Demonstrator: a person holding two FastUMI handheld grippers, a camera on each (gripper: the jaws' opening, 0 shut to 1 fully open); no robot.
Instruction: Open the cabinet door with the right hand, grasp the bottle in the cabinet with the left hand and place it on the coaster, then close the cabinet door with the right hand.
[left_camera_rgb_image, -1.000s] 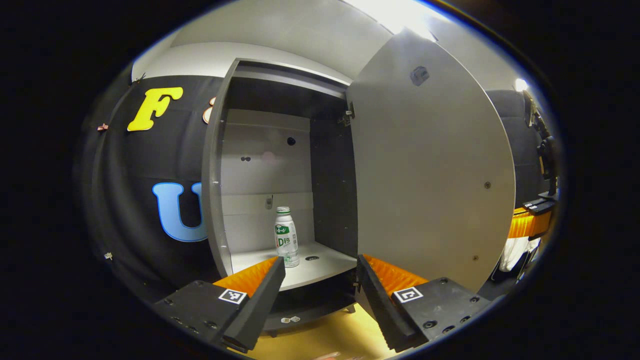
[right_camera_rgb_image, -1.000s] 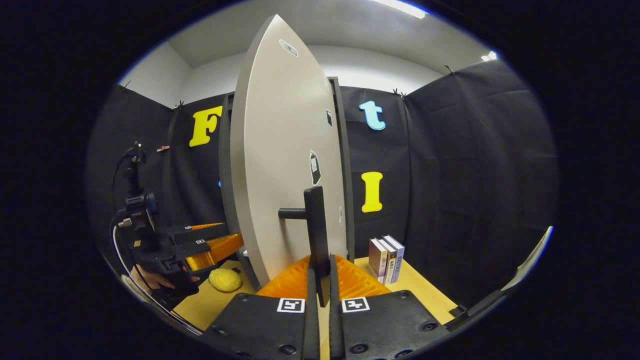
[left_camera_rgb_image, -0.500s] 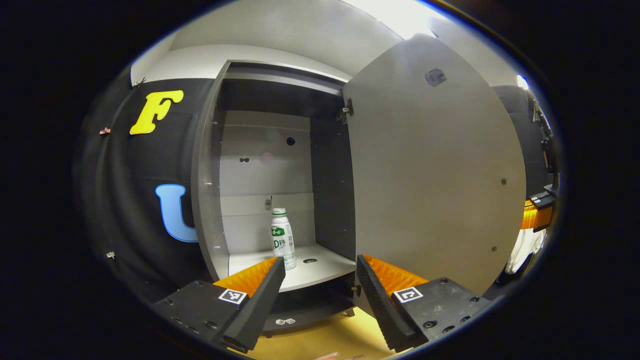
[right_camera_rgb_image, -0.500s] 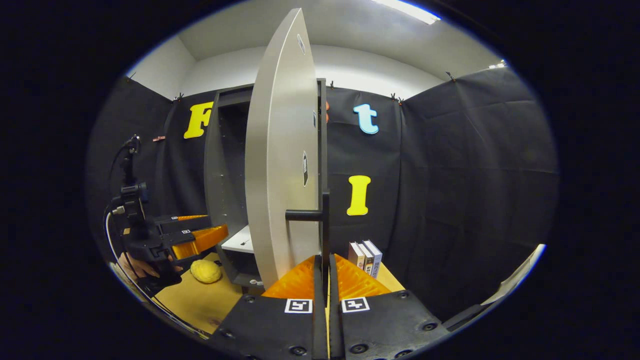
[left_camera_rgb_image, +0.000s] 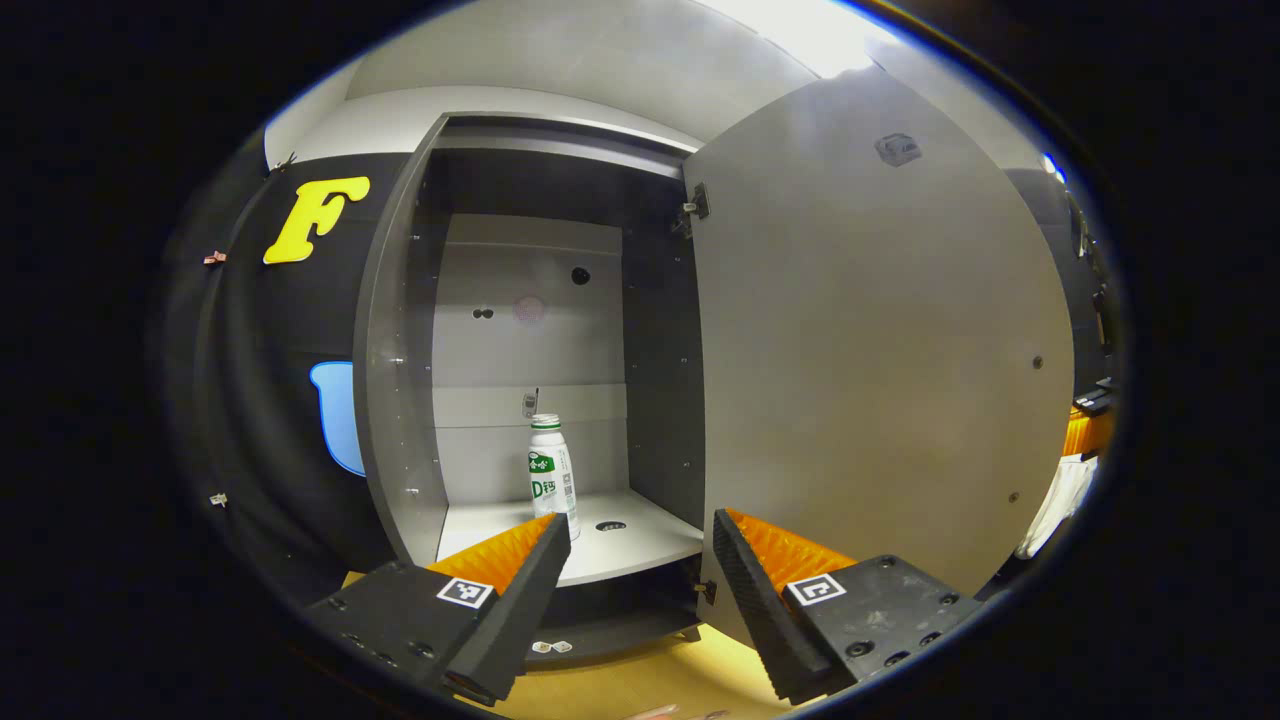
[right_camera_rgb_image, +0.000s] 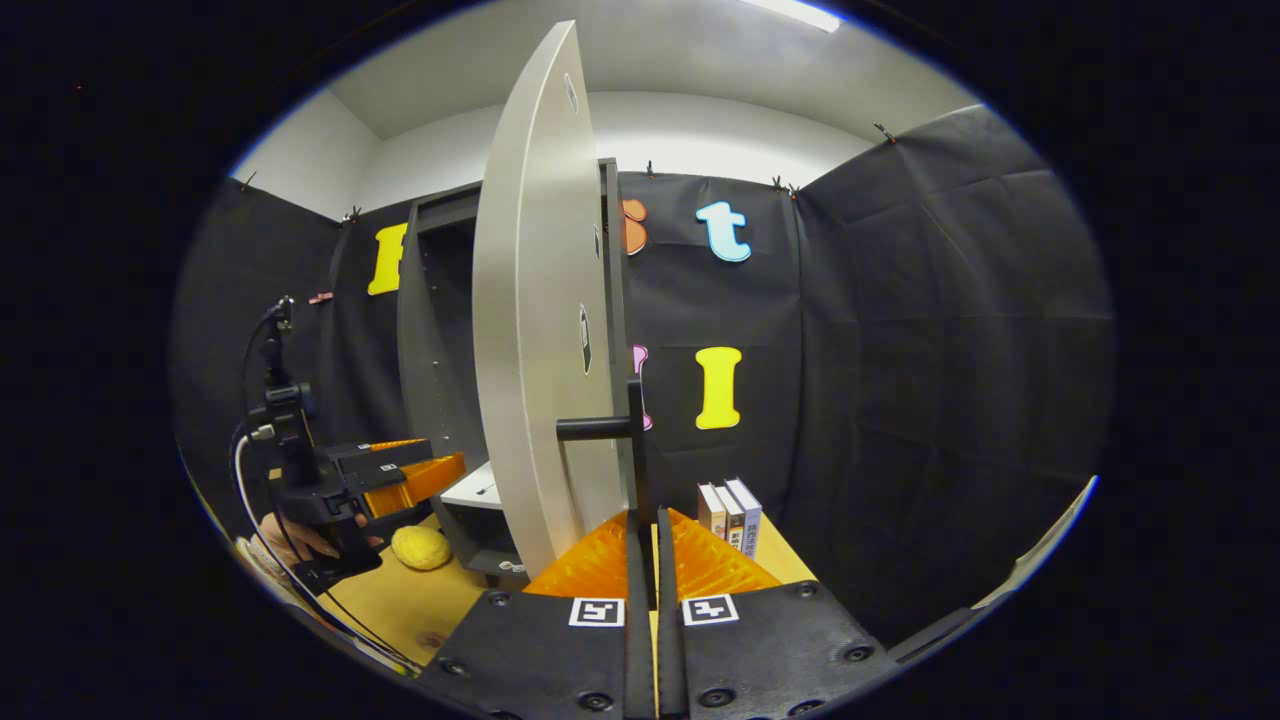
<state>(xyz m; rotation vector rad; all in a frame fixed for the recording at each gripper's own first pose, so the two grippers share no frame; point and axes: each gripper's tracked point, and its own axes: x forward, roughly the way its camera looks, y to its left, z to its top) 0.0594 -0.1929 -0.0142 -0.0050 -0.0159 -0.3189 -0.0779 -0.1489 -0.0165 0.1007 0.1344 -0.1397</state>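
Cabinet door (left_camera_rgb_image: 880, 360) swung wide open, hinged on right side of cabinet (left_camera_rgb_image: 395, 340); opening step looks done or nearly done. Right gripper (right_camera_rgb_image: 647, 520) clenched on the door handle (right_camera_rgb_image: 632, 440), both fingers pinching the vertical bar, seen in right gripper view. Left gripper (left_camera_rgb_image: 635, 545) spread wide, grasping nothing, facing the open compartment from the near side, not yet inside.

Left to do, by judgement: reach in, grab bottle, set on coaster, shut door. Coaster location cannot be told from either view.

Bottle (left_camera_rgb_image: 552, 477) standing upright on the cabinet shelf (left_camera_rgb_image: 640, 535), toward the far middle, apart from both side walls. White plastic body, green cap, green-and-white label, slim with narrower neck. Looks light and easy to pinch around the body; tall and narrow, so probably tippy if bumped.

Other stuff in right gripper view: yellow lumpy object (right_camera_rgb_image: 421, 547) on the wooden table (right_camera_rgb_image: 400, 610) near cabinet foot, books (right_camera_rgb_image: 730, 515) standing to the right of the door, hand (right_camera_rgb_image: 290, 535) holding the left gripper at far left.
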